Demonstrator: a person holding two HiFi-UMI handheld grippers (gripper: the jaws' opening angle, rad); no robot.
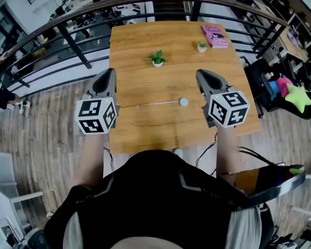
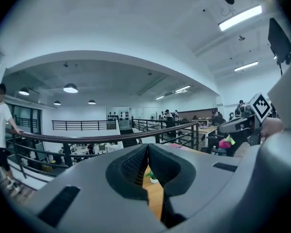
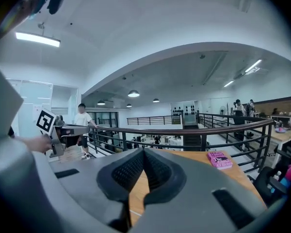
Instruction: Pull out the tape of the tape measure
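The tape measure (image 1: 183, 102) is seen lying on the near half of the wooden table (image 1: 145, 40), between the two grippers. Its small round grey case is set toward the right, and its thin tape (image 1: 155, 104) is drawn out leftward across the wood. No jaw is touching either the case or the tape.

The table is bordered on its far side and its left by a dark metal railing (image 1: 145, 1).

The left gripper (image 1: 110, 72) is held at the table's left edge. Its jaws are pressed together with nothing between them, and they are pointed toward the far side.

The right gripper (image 1: 200, 74) is held over the right part of the table. It is likewise clenched on nothing.

A pink book (image 1: 214, 36) is laid flat at the far right corner. A small green plant (image 1: 157, 58) in a white pot is placed near the middle of the table, beyond the tape. A smaller potted plant (image 1: 202, 46) is set just beside the book.
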